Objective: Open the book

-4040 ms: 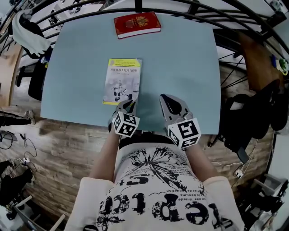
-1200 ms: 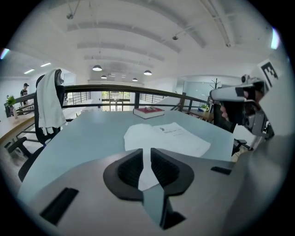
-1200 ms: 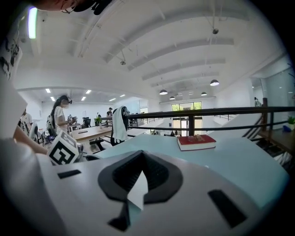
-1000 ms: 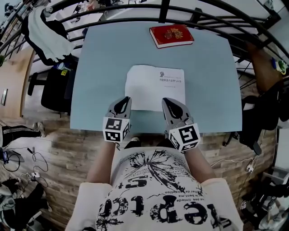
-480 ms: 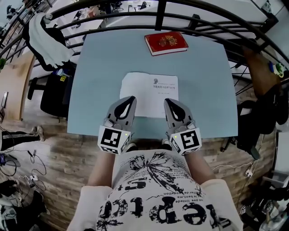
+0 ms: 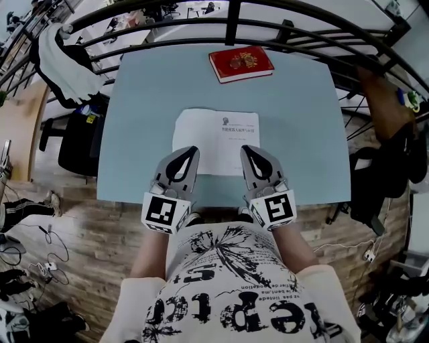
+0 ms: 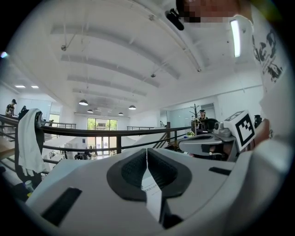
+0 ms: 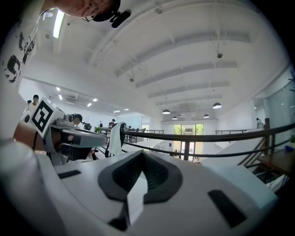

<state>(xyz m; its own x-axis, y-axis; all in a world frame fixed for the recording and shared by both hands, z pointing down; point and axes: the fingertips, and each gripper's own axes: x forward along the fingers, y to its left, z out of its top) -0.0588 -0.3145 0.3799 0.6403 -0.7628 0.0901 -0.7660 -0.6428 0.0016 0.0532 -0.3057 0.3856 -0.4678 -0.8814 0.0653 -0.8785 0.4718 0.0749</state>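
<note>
The book (image 6: 216, 141) lies open and flat in the middle of the pale blue table (image 6: 147, 100), showing white pages with a little print on the right page. My left gripper (image 6: 190, 151) hangs above the book's near left edge, jaws shut with nothing held. My right gripper (image 6: 247, 150) hangs above the near right edge, also shut and empty. In the left gripper view the jaws (image 7: 147, 154) meet in a thin line, and a strip of printed page (image 7: 152, 189) shows below them. The right gripper view shows its jaws (image 8: 142, 156) closed the same way.
A closed red book (image 6: 241, 63) lies at the table's far edge. A black railing (image 6: 231, 20) curves behind the table, with a white cloth (image 6: 64, 57) draped over it at the left. A dark chair (image 6: 80, 134) stands left, a black bag (image 6: 382, 174) right.
Four seconds ago the book lay closed, cover up; now it lies open. Over the last second both grippers rose from the near edge, the left more.
</note>
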